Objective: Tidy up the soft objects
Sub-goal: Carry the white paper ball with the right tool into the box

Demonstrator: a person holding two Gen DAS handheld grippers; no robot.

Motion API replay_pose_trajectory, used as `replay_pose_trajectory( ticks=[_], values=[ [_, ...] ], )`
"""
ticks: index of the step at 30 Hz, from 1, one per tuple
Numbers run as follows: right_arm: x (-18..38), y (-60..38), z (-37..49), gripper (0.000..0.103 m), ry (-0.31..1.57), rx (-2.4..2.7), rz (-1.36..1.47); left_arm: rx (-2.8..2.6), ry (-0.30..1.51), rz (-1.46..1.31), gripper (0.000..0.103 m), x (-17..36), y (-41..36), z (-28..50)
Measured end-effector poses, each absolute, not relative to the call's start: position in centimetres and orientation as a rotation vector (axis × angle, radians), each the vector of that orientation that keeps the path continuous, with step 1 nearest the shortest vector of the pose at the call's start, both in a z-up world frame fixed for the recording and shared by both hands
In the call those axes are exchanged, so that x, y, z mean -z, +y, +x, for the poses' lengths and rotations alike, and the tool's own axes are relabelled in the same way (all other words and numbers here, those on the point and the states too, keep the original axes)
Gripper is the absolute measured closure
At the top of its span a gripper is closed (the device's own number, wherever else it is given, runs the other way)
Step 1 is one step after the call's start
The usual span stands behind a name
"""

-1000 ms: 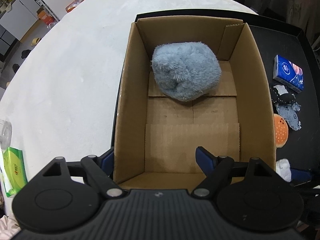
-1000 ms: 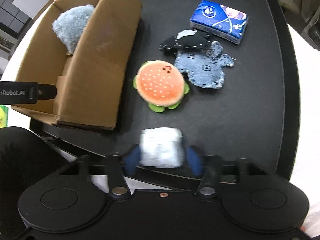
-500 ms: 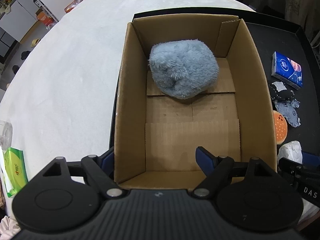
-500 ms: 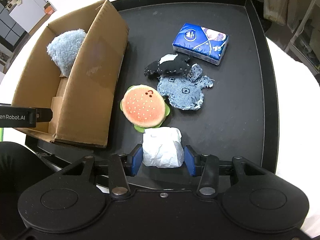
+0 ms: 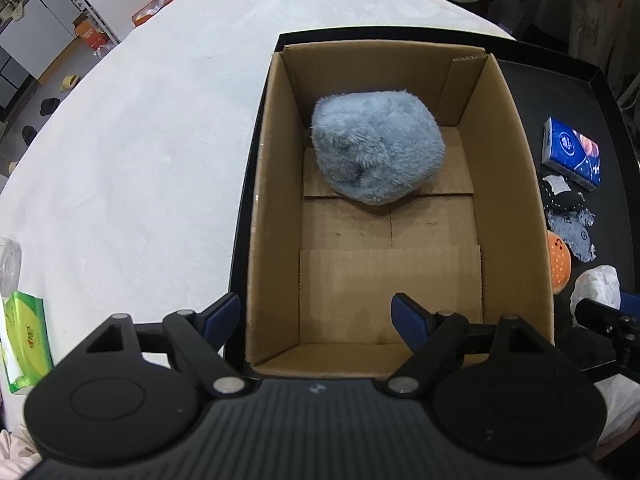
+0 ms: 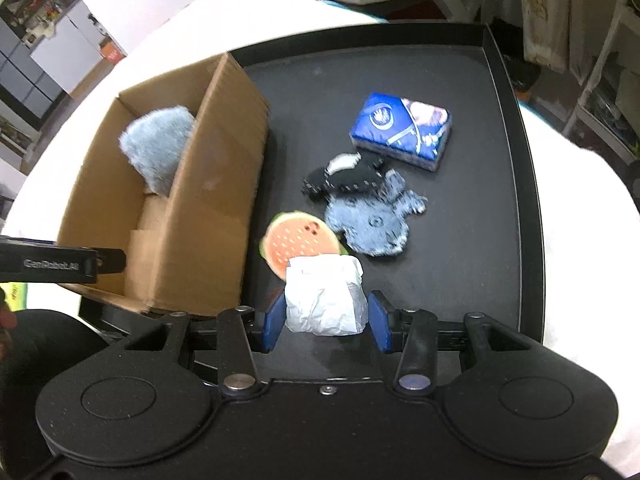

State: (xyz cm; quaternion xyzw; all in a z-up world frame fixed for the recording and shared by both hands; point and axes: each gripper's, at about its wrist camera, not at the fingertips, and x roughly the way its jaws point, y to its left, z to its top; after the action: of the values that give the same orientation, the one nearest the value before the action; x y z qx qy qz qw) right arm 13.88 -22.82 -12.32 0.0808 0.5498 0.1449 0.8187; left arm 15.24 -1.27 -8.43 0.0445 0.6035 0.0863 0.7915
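An open cardboard box (image 5: 508, 184) (image 6: 212, 208) stands on the left of a black tray (image 6: 480, 240) and holds a fluffy blue-grey plush (image 5: 376, 148) (image 6: 158, 142) at its far end. My left gripper (image 5: 316, 314) is open, straddling the box's near left wall. My right gripper (image 6: 326, 320) is shut on a white crumpled soft bundle (image 6: 324, 296) (image 5: 596, 284), lifted above the tray right of the box. An orange burger plush (image 6: 300, 240), a denim plush (image 6: 368, 224), a black plush (image 6: 344, 178) and a blue tissue pack (image 6: 402, 128) lie on the tray.
The tray sits on a white round table (image 5: 140, 152). A green tissue pack (image 5: 24, 336) and a clear object (image 5: 8, 256) lie at the table's left edge. Shelves and clutter stand beyond the table.
My right gripper has lifted the white bundle up off the tray and drawn back, so it now overlaps the burger plush in view. The left gripper has barely moved.
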Motion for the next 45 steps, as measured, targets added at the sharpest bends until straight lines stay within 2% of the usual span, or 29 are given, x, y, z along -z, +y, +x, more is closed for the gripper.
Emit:
replay_pose_trajectory(
  ticks=[16,22,27,33,38,45],
  values=[
    [9.1,-21.3,14.4,0.059,1.119,-0.333,0.158,-0.174,1.240,0.056,0.022,8.0,0.5,14.7],
    [7.5,-20.0,14.7,0.059,1.056,-0.365,0.127,-0.161,1.225,0.058,0.025,7.9,0.7,14.4],
    [6.4,-19.0,15.3,0.059,1.019,-0.370,0.088,-0.158,1.213,0.056,0.031,7.9,1.1,14.4],
    [5.3,-18.0,16.1,0.059,0.987,-0.372,0.060,-0.156,1.219,0.050,0.045,8.2,1.6,14.4],
    [4.4,-16.8,16.7,0.059,0.962,-0.380,0.026,-0.156,1.233,0.010,0.066,8.6,2.5,14.3],
    [3.6,-15.3,17.3,0.059,0.941,-0.394,-0.018,-0.165,1.226,-0.020,0.082,8.9,3.6,13.9]
  ],
)
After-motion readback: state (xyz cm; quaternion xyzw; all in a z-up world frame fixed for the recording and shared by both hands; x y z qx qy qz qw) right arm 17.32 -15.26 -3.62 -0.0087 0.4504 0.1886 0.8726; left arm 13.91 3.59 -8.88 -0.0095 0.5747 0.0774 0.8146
